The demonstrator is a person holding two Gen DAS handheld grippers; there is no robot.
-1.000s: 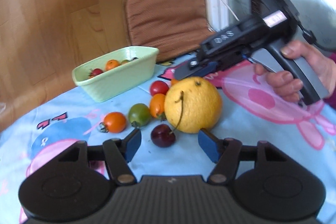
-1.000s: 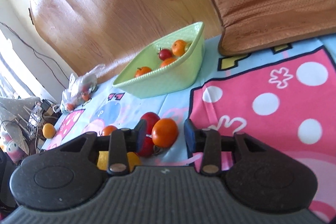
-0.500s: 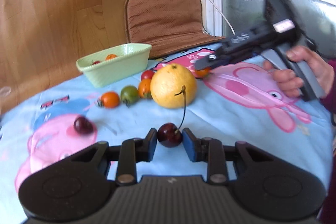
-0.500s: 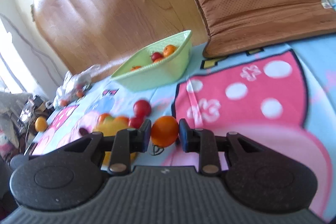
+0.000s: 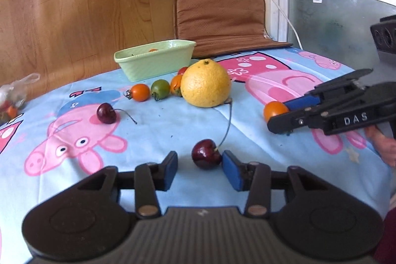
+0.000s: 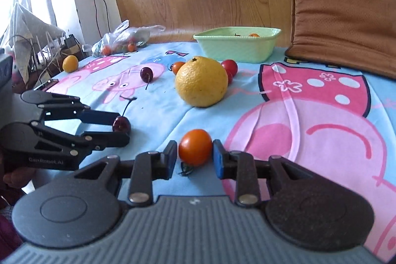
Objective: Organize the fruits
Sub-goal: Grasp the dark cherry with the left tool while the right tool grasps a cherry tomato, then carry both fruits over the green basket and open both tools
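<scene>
Green dish at 11 o'clock hides most contents. Left gripper jaws, just reopened, flank a cherry loosely; right gripper jaws, also reopening, bracket an orange tomato, contact unclear.

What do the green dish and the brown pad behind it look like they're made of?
Green dish: looks like glazed ceramic or glossy plastic, with a smooth sheen and fine ribbing on its walls; I can't tell which. Brown pad: perforated leather-like or mesh fabric, matte, with stitched edging and creases.
</scene>
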